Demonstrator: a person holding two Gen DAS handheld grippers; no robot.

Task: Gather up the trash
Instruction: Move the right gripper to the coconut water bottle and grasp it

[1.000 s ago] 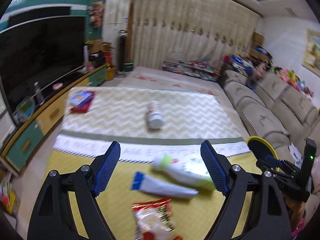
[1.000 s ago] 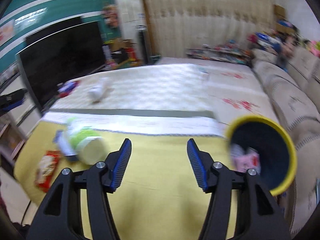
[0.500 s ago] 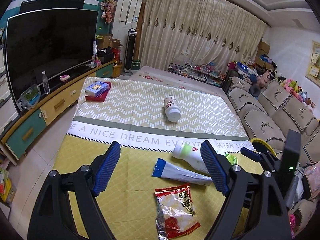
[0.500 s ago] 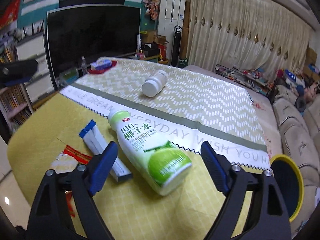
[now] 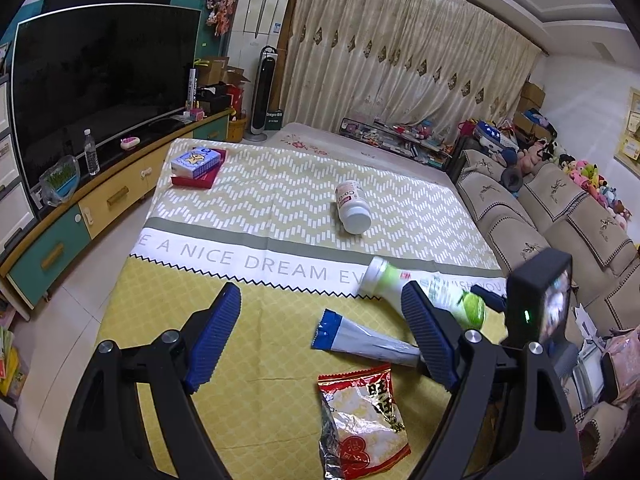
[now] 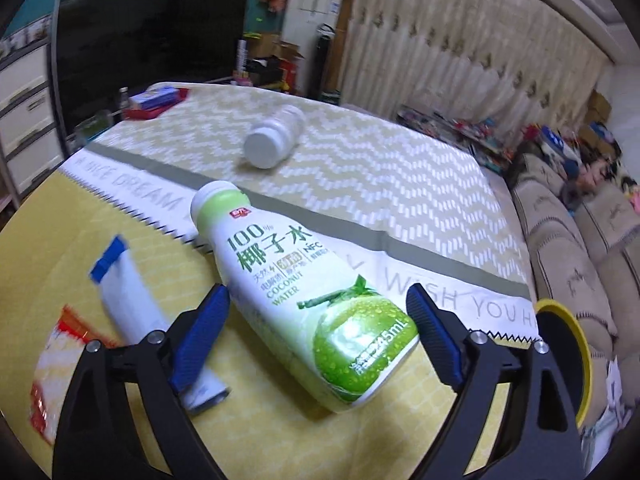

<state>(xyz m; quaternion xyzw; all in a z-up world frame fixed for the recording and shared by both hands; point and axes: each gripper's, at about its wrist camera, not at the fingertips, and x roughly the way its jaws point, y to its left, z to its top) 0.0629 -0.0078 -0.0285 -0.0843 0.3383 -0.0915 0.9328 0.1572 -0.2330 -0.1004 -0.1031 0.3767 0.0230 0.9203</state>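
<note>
A coconut water bottle [image 6: 304, 300] is seen lying on its side in the middle of the right wrist view, on a yellow patterned cloth [image 6: 280, 432] spread over the desk. Its white cap is turned toward the upper left of the frame and its green base toward the lower right. The right tool [image 6: 316, 322] is spread wide, its jaws having just been opening; the bottle lies between them, the blue pads not pressing on it. A blue-ended tube [image 6: 136, 312] is found at the lower left, just beside the bottle, with a red snack wrapper [image 6: 52, 364] at the left edge. A yellow-rimmed bin [image 6: 568, 360] is glimpsed at the right edge.

In the left wrist view, the left tool [image 5: 320, 332] is held wide and empty above the cloth, the snack wrapper [image 5: 362, 420] lying at lower centre. A white jar [image 5: 352, 212] rests further up.

The bottle is judged to be light, stiff plastic with a slick, rounded label, likely to roll. The straight mid-body is judged the safest place to be gripped, across its width.
</note>
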